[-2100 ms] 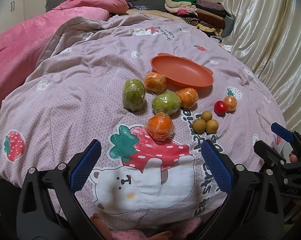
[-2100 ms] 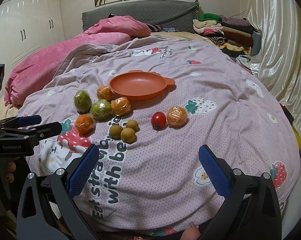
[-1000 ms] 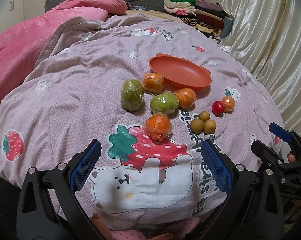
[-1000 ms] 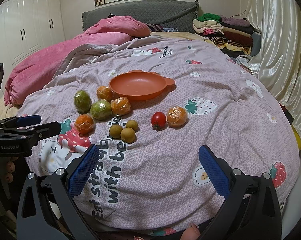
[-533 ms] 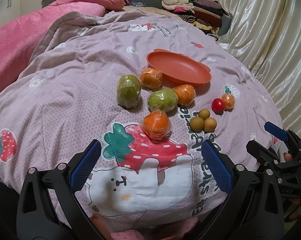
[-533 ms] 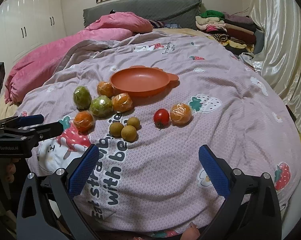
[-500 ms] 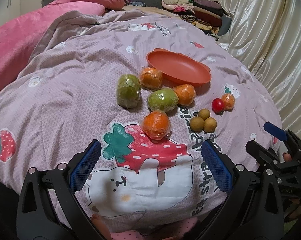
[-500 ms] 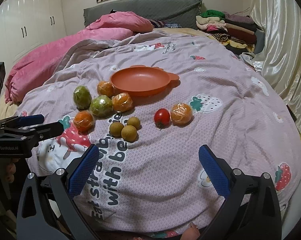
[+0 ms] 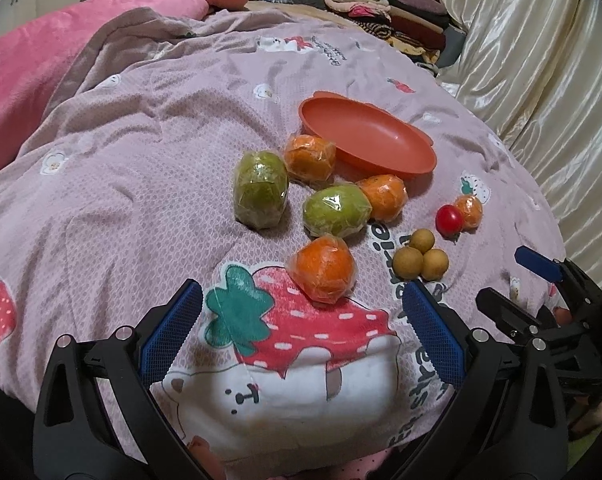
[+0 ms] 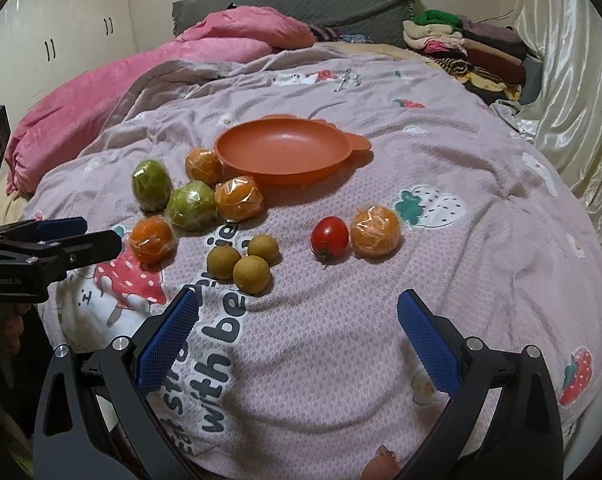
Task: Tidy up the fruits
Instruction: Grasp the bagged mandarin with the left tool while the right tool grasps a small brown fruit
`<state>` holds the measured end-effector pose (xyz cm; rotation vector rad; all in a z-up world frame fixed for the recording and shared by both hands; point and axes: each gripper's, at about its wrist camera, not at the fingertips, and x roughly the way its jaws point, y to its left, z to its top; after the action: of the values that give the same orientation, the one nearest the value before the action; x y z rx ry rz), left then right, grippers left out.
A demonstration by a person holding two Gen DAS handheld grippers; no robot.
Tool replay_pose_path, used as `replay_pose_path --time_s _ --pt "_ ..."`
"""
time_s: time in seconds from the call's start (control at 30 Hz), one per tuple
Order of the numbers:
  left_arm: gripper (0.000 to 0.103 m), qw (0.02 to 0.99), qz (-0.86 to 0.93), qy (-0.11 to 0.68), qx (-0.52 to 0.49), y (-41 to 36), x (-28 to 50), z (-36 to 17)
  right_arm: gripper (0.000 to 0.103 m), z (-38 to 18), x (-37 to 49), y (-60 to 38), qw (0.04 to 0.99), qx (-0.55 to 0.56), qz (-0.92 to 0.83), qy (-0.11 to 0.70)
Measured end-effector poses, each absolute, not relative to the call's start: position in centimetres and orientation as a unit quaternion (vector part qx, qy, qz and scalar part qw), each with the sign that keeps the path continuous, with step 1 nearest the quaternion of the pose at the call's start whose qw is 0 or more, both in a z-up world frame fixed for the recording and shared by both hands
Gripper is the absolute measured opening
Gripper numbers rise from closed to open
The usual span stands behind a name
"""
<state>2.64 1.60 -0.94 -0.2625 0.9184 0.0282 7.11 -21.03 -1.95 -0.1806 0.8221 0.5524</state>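
Observation:
An empty orange plate [image 9: 365,136] [image 10: 285,152] lies on the bed quilt. In front of it lie several plastic-wrapped oranges, the nearest one [image 9: 323,274] [image 10: 152,239] just ahead of my left gripper [image 9: 301,336], which is open and empty. Two wrapped green fruits [image 9: 336,210] [image 10: 191,205] lie beside them. Three small brown longans [image 9: 420,259] [image 10: 245,262], a red tomato [image 9: 449,220] [image 10: 329,237] and a wrapped orange [image 10: 376,231] lie ahead of my right gripper [image 10: 297,336], which is open and empty.
The pink-purple quilt [image 10: 441,184] slopes off at its near and right edges. A pink duvet [image 10: 121,80] lies at the left, folded clothes [image 10: 465,52] at the back right, a shiny curtain [image 9: 541,60] on the right.
Both grippers have moved forward and lower toward the fruit. The fruit and plate have not moved. Both grippers stay open.

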Motion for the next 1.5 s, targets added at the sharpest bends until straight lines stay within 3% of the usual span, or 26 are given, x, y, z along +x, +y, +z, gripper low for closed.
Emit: replay_pose_path --time_s 0.13,0.43,0.5,0.63,0.77,1.0,1.5 --pt "0.093 0.883 0.005 0.452 -0.127 1.6 3.3 -1.5 0.099 -2.4 7.8 -20.4 0.87 -0.096 0.273 0.399" --pt "0.061 0.878 -0.015 0.463 -0.124 1.1 4.7 -1.8 0.095 -3.0 8.8 -19.3 0.857 -0.109 0.3 0.405" --pt "0.055 0.876 -0.021 0.466 -0.125 1.0 5.0 -1.9 0.074 -3.1 9.0 -19.0 0.853 -0.112 0.305 0.409" --pt "0.047 0.874 -0.028 0.469 -0.124 0.7 5.5 -2.1 0.062 -3.6 9.3 -18.5 0.841 -0.119 0.321 0.419" --pt "0.042 0.87 -0.031 0.477 -0.123 0.5 5.9 -2.6 0.042 -4.0 9.4 -18.0 0.83 -0.123 0.341 0.425" --pt "0.038 0.869 -0.033 0.479 -0.122 0.4 6.5 -2.6 0.028 -4.4 9.9 -17.7 0.82 -0.113 0.359 0.432" --pt "0.033 0.859 -0.035 0.497 -0.122 0.5 7.6 -3.1 0.024 -4.1 10.7 -18.4 0.81 -0.091 0.378 0.439"
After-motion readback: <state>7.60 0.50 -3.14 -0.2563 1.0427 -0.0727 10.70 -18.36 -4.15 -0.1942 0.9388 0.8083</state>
